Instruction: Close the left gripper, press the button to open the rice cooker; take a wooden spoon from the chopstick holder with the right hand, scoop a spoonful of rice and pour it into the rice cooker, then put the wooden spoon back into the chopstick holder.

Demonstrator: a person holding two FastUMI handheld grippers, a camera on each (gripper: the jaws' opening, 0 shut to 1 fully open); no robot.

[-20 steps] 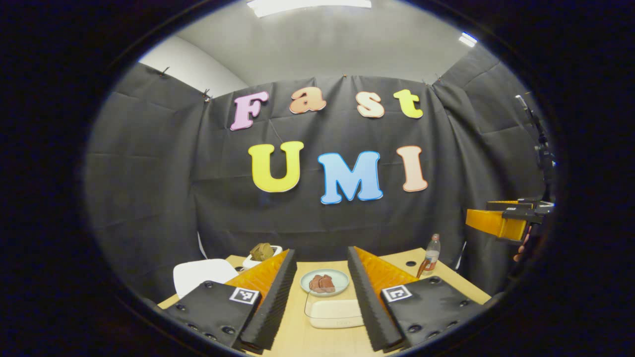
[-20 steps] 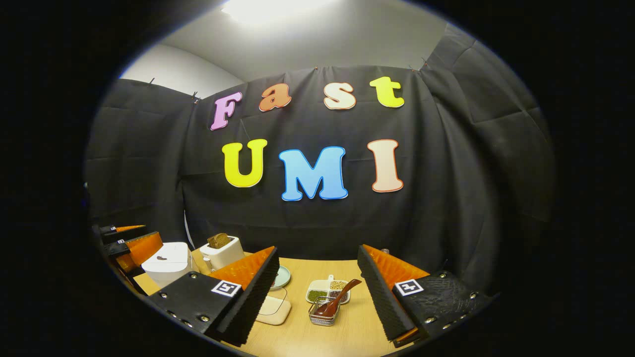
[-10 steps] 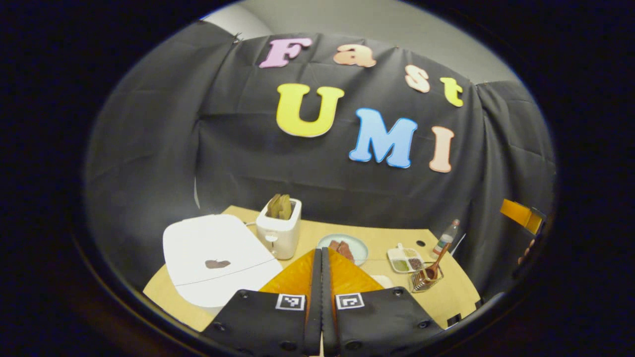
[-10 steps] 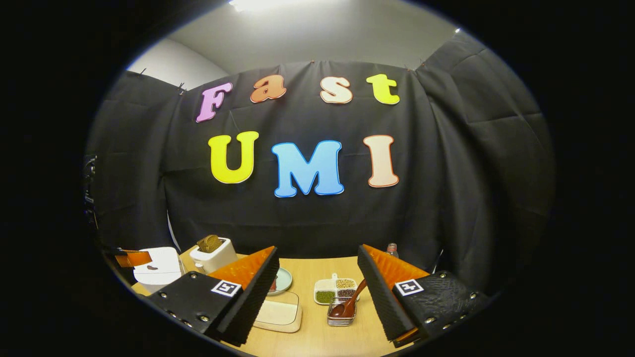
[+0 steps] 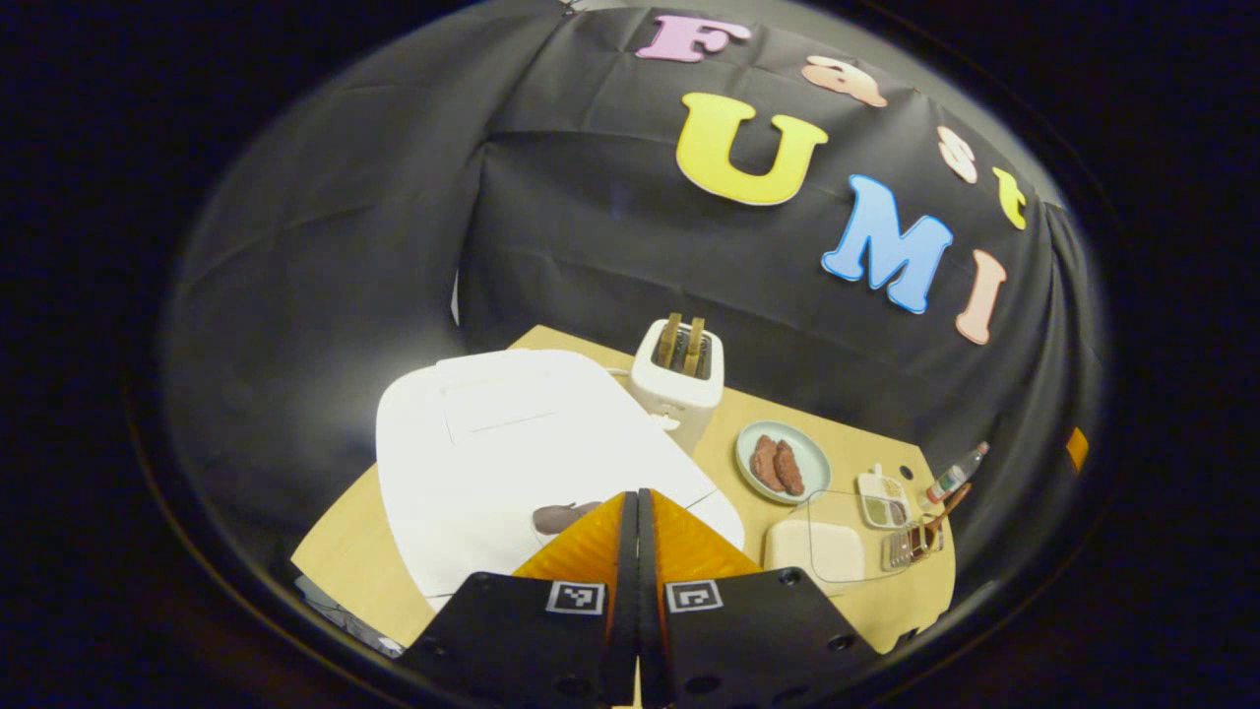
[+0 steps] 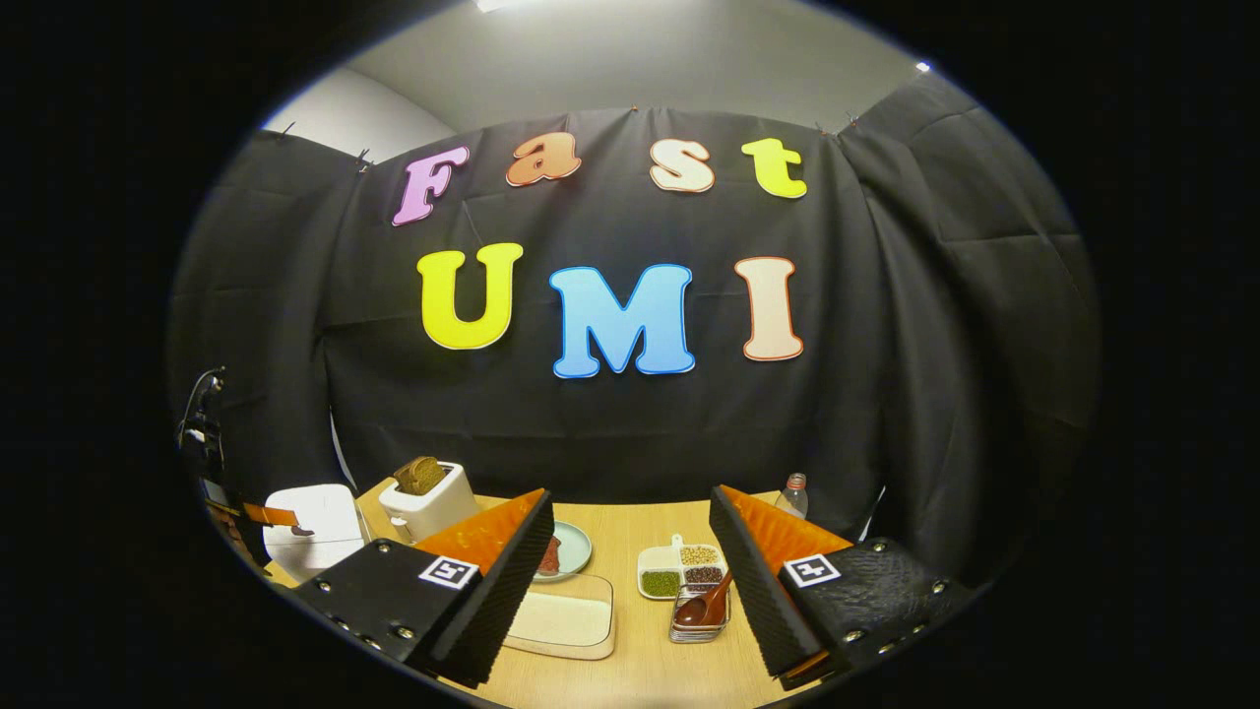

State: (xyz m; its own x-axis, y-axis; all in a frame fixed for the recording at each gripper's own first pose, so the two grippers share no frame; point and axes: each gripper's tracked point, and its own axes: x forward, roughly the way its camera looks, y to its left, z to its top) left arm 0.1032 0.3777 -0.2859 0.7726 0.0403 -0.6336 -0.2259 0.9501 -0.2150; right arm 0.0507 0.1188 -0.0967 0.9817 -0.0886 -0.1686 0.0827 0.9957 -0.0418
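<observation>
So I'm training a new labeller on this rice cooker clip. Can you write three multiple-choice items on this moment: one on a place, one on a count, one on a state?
1. Where is the wooden spoon?
A. in the chopstick holder
B. on the plate
C. in the right gripper

2. How many slots with bread does the toaster have?
A. one
B. two
C. four

3. How does the left gripper stand?
A. wide open
B. shut, tips at the rice cooker's dark button
C. shut on the spoon

Answers:
1 A, its bowl sits in the chopstick holder, between the fingers of the open right gripper but farther off.
2 B, two slices stand side by side.
3 B, the fingers meet over the closed white rice cooker, by the button.
</observation>
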